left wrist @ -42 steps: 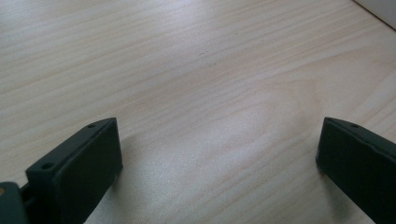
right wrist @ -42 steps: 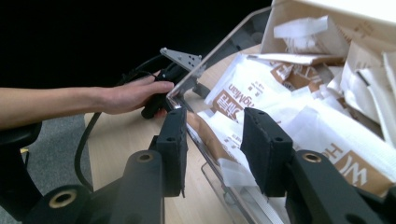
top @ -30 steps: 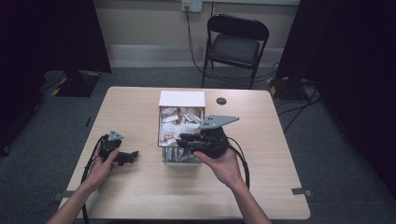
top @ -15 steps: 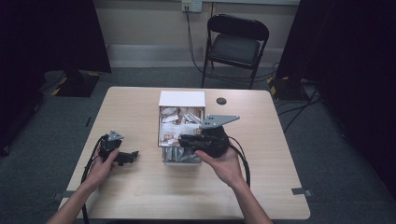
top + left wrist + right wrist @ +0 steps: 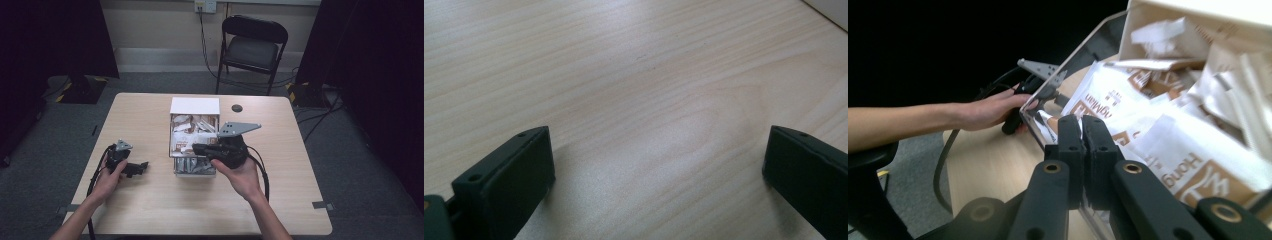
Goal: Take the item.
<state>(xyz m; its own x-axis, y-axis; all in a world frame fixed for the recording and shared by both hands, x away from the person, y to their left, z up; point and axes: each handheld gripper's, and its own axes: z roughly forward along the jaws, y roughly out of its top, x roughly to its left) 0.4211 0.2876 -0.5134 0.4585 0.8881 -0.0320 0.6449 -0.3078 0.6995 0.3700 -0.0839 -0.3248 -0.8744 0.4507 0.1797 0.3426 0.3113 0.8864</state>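
1. Two tongs in use: right tongs (image 5: 1082, 131) have just been closing, now clenched over the clear box (image 5: 176, 150), packets (image 5: 1168, 135) just beyond; nothing visibly pinched.
2. Left tongs (image 5: 656, 165) released, resting on bare surface (image 5: 634, 75).

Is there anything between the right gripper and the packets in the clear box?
Nothing visible: the right gripper has just been closing over the packets in the clear box, jaws together; whether they pinch one is unclear.
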